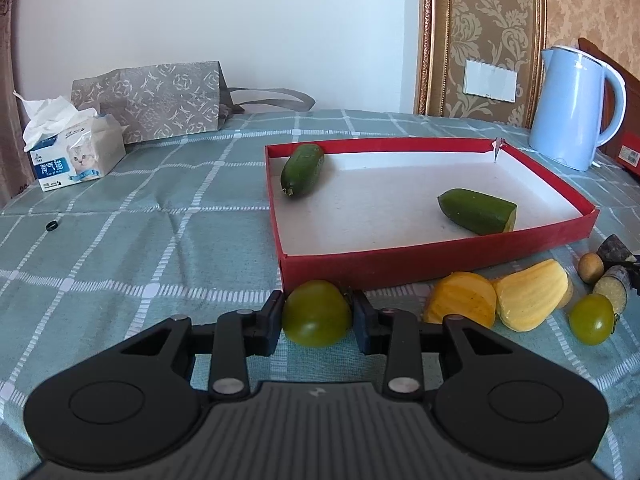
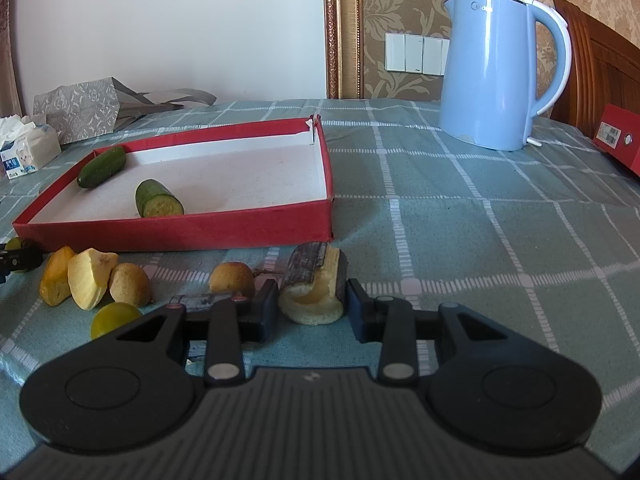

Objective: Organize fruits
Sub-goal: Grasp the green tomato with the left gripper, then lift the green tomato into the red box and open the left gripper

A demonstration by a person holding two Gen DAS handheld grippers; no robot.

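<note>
A red box lid (image 1: 432,258) (image 2: 192,232) with a white inside lies on the checked cloth and holds two cucumber pieces (image 1: 302,170) (image 1: 478,210). My left gripper (image 1: 318,314) is shut on a green tomato (image 1: 316,312) just in front of the box's near left corner. My right gripper (image 2: 312,304) has its pads against a sugarcane piece (image 2: 314,286) on the cloth in front of the box. Beside them lie two yellow-orange fruit pieces (image 1: 460,298) (image 1: 530,294), small brown fruits (image 2: 232,276) (image 2: 130,284), a second green tomato (image 1: 592,318) and another sugarcane piece (image 2: 208,300).
A blue kettle (image 2: 492,72) stands at the back right, with a red box (image 2: 618,138) beside it. A tissue pack (image 1: 74,154) and a patterned paper bag (image 1: 156,100) sit at the back left. A small black ring (image 1: 51,225) lies on the cloth.
</note>
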